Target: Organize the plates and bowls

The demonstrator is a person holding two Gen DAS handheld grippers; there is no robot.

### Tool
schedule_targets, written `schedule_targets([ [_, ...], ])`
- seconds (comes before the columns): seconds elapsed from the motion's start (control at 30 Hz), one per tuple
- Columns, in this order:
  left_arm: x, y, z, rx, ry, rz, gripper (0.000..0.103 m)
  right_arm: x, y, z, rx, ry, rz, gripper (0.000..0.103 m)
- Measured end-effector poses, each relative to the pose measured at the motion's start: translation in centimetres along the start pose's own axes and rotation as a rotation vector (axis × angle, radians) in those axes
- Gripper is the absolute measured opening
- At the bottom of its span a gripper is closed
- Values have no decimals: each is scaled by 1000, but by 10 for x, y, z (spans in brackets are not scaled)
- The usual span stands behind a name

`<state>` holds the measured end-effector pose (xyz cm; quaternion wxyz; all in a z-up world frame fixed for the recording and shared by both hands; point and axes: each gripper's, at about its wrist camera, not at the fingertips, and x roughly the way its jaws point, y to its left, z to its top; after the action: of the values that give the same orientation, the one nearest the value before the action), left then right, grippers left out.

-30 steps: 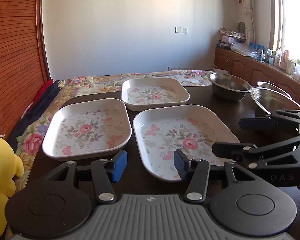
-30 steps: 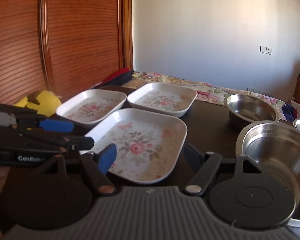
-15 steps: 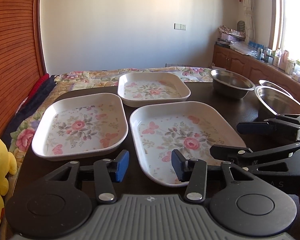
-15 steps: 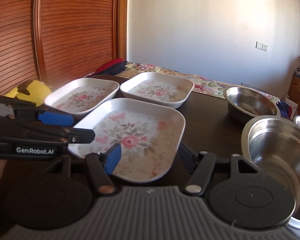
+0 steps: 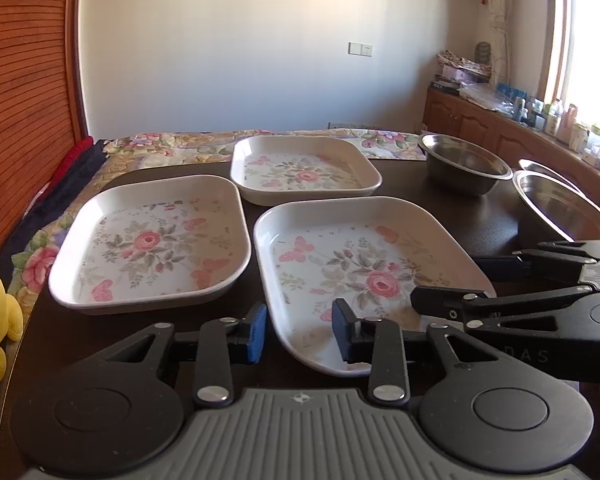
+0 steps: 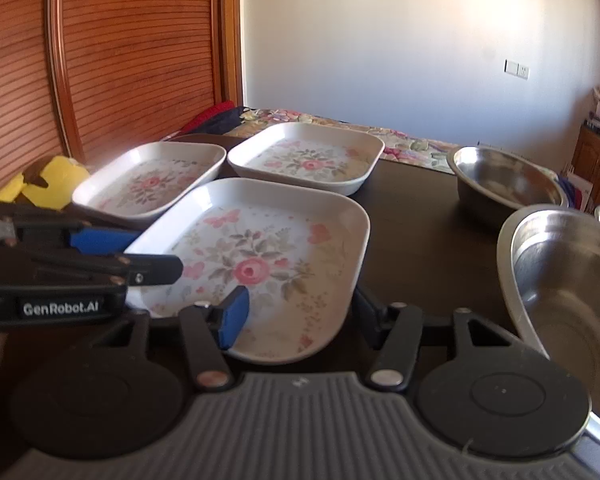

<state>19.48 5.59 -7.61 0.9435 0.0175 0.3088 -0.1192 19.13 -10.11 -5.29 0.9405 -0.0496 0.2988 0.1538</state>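
Nearest floral plate point(image 5: 364, 264) lies at the desk's point(image 5: 428, 188) near edge. Left tool point(image 5: 300, 330) and right tool point(image 6: 300, 312), both closing, straddle its near rim, pads not yet touching. Risk: the shallow, sloped rim may slip from either pinch, tilting the plate against the steel bowl point(image 6: 560, 276).

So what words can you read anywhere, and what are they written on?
"GenRobot.AI": white print on the side of the left hand-held gripper, seen from the right wrist.
"DAS": faint raised letters on the right hand-held gripper; anything before them is hidden.
Bottles on the windowsill: labels too small to read.
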Motion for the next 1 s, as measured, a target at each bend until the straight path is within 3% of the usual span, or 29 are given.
schedule_targets([
  [0.2, -3, 1, -3, -1, 0, -10, 29, 2, -6, -1, 45, -1, 13, 51],
  [0.4, -10, -2, -5, 1, 2, 4, 29, -2, -7, -5, 53, -8, 27, 50],
  [0.63, -28, -5, -11, -13, -14, -2, 30, -15, -12, -10, 83, -15, 48, 36],
  [1.0, -59, -21, -26, 4, -35, 18, 30, -42, -16, -27, 136, -57, 81, 29],
])
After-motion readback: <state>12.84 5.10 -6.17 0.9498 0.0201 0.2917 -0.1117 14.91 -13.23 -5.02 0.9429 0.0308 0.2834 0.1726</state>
